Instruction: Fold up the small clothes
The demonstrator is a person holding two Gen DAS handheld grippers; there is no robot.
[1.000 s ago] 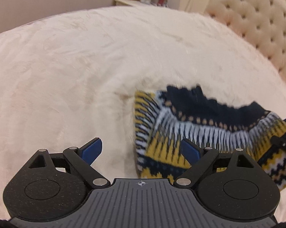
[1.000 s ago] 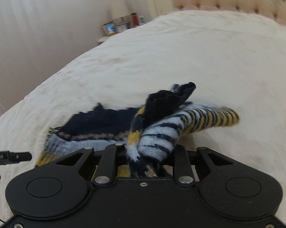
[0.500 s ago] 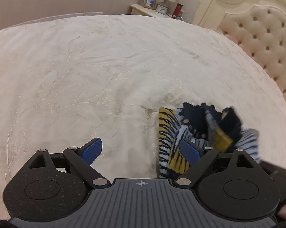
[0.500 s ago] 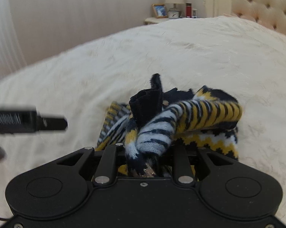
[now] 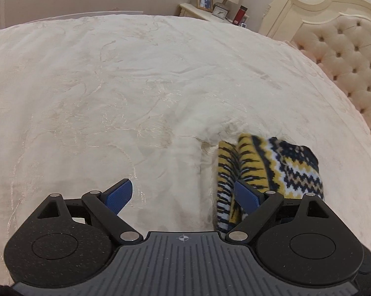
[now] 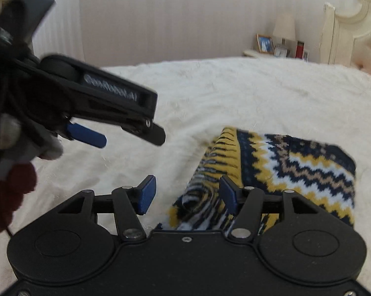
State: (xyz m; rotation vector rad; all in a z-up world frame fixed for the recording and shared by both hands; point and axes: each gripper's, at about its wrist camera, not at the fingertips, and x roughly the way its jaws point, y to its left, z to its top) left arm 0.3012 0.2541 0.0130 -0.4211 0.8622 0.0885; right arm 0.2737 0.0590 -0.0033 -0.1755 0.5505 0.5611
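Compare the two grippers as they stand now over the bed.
The left gripper has its jaws wide over bare bedspread; the right gripper is narrower, jaws opening. The knitted garment lies partly between the right's fingers, beside the left's. Both hold nothing and have blue pads.

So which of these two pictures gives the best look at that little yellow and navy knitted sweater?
The right wrist view. There the sweater lies folded on the bed, its zigzag pattern filling much of the frame, only its near edge hidden behind the right claw. The left wrist view shows it smaller, off to the right.
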